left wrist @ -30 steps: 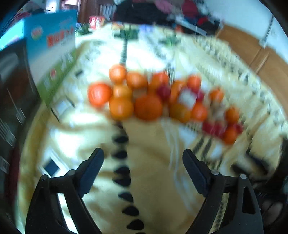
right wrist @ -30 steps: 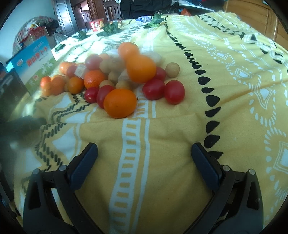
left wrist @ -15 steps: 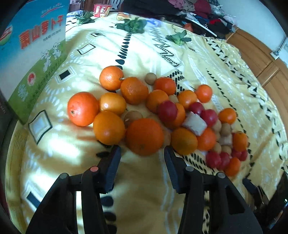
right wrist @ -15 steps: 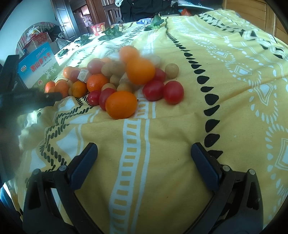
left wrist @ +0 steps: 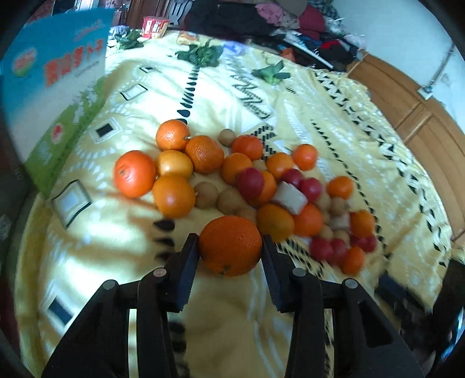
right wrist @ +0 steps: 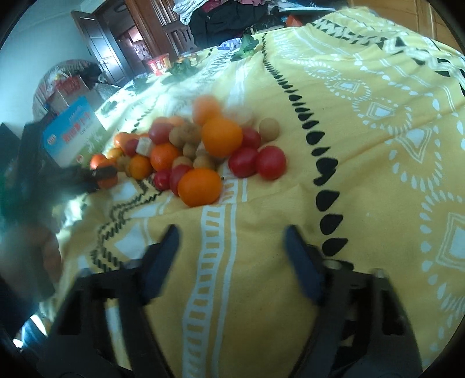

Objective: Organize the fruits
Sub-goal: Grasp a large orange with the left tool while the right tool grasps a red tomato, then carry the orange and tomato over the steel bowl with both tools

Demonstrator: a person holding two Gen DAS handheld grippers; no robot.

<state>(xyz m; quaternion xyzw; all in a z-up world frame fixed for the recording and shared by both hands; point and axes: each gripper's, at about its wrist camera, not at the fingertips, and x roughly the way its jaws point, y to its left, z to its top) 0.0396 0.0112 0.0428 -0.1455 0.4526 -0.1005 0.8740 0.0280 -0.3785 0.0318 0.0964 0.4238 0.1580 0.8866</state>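
Observation:
A heap of oranges (left wrist: pixel 174 196), red tomatoes (left wrist: pixel 251 181) and small brown longans (left wrist: pixel 205 194) lies on a yellow patterned cloth (left wrist: pixel 261 96). My left gripper (left wrist: pixel 230 247) is shut on a large orange (left wrist: pixel 230 245) at the near edge of the heap. In the right wrist view the same heap shows, with an orange (right wrist: pixel 200 187) and red tomatoes (right wrist: pixel 270 162) nearest. My right gripper (right wrist: pixel 231 234) is open and empty, on the cloth short of the heap. The left gripper (right wrist: pixel 104 174) shows blurred at the left.
A blue and green carton (left wrist: pixel 62 96) stands at the left edge of the cloth. Green leafy vegetables (left wrist: pixel 200 53) and a red tub (left wrist: pixel 154 26) lie at the far end. A wooden cabinet (left wrist: pixel 412 107) stands to the right. Dark clothes are piled behind.
My left gripper moved in to the heap and closed on the large orange, drawing it back from the heap. My right gripper has narrowed a little and shifted slightly.

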